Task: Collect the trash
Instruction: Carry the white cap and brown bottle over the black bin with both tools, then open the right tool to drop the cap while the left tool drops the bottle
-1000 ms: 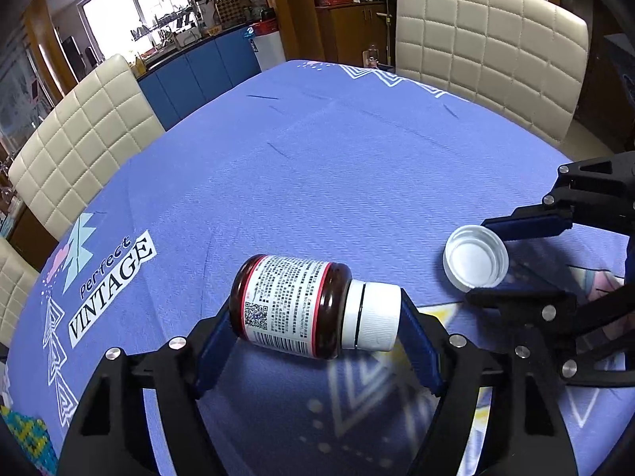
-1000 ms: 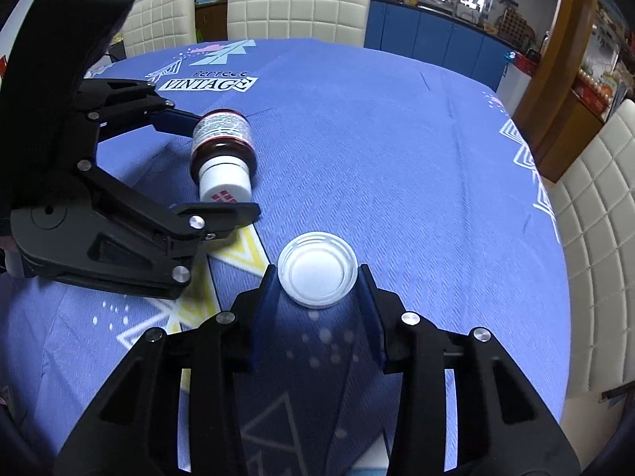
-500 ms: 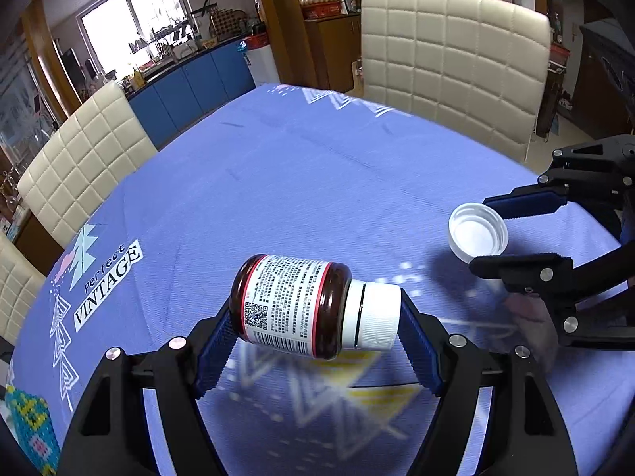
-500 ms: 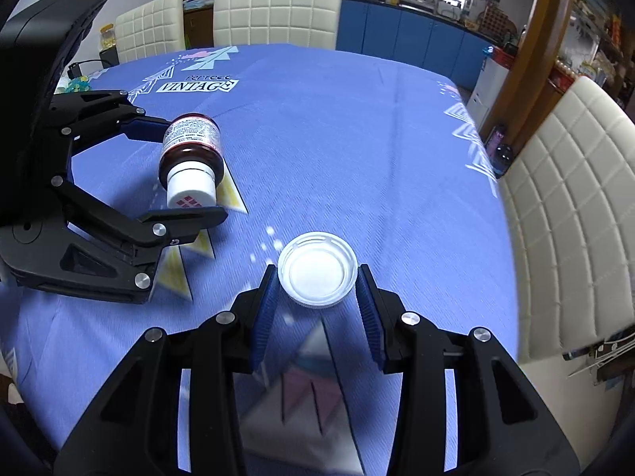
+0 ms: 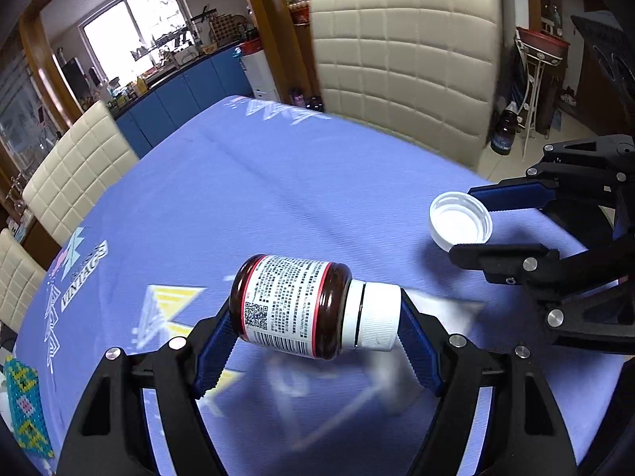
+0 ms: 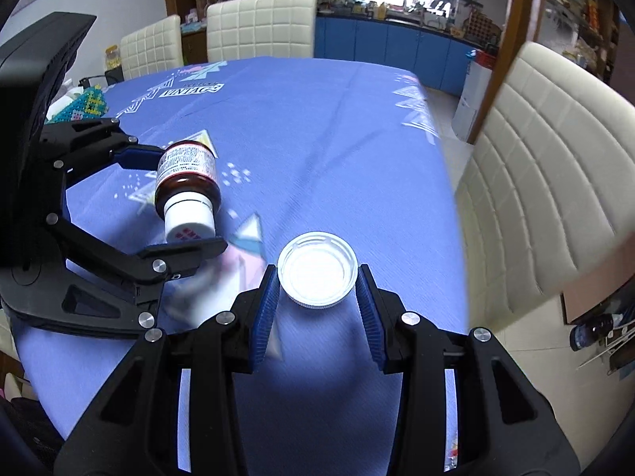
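My left gripper (image 5: 313,317) is shut on a brown pill bottle (image 5: 293,303) with a white cap and a printed label, held sideways above the blue tablecloth (image 5: 246,190). The bottle also shows in the right wrist view (image 6: 186,186). My right gripper (image 6: 317,273) is shut on a loose white plastic lid (image 6: 317,271), open side up, held above the table near its edge. The lid and the right gripper show at the right of the left wrist view (image 5: 460,222).
Cream padded chairs stand around the table (image 5: 405,63) (image 5: 75,174) (image 6: 547,206). A beaded mat (image 5: 25,408) lies at the table's near left corner. Blue cabinets (image 6: 393,51) line the far wall. A dark bottle (image 5: 504,135) stands on the floor by a metal stand.
Both grippers have risen and moved toward the table edge by the chair, still holding the bottle and the lid. The table looks farther below.
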`<state>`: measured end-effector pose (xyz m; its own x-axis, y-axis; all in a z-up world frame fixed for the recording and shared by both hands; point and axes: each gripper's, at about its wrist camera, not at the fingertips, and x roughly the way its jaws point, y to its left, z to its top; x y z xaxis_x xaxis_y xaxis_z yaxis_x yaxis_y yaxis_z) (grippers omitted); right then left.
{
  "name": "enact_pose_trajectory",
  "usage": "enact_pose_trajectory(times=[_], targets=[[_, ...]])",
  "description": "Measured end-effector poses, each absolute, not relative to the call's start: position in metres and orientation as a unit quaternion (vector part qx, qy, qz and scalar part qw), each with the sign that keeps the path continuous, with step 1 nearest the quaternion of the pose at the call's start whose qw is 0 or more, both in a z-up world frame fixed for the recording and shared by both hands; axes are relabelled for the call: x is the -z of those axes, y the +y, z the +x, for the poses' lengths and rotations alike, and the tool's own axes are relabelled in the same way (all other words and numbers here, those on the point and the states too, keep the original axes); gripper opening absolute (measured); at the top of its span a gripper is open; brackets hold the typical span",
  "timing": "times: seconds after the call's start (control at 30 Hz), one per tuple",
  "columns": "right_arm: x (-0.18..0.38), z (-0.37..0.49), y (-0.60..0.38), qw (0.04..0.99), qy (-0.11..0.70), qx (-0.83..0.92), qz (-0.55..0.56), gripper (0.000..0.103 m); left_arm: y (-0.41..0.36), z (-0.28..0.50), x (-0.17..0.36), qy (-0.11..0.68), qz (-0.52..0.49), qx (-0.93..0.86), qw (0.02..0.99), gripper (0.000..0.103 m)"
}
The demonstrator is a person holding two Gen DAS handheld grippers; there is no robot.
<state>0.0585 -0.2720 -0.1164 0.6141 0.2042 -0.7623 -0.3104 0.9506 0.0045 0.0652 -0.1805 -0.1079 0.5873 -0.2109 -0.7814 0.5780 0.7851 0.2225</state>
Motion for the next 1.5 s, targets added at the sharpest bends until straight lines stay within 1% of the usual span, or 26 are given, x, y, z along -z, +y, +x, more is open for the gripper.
enact_pose_trajectory(times=[0.4, 0.63, 0.8, 1.03, 1.5], targets=[[0.125, -0.009, -0.391, 0.922, 0.375, -0.092, -0.012, 0.042, -0.317, 0.02, 0.113, 0.383, 0.269, 0.282, 0.838, 0.073], [0.131, -0.039, -0.439, 0.929, 0.367, -0.055, 0.007, 0.042, -0.368, -0.002, 0.108, 0.362, 0.299, 0.309, 0.827, 0.073], [0.132, -0.057, -0.463, 0.932, 0.361, -0.031, 0.004, 0.042, -0.389, -0.011, 0.106, 0.353, 0.311, 0.319, 0.823, 0.073], [0.136, -0.072, -0.494, 0.933, 0.359, -0.009, 0.03, 0.042, -0.412, -0.017, 0.107, 0.348, 0.32, 0.326, 0.819, 0.073], [0.141, -0.081, -0.502, 0.933, 0.357, -0.013, 0.039, 0.043, -0.429, -0.017, 0.109, 0.351, 0.319, 0.331, 0.816, 0.073]])
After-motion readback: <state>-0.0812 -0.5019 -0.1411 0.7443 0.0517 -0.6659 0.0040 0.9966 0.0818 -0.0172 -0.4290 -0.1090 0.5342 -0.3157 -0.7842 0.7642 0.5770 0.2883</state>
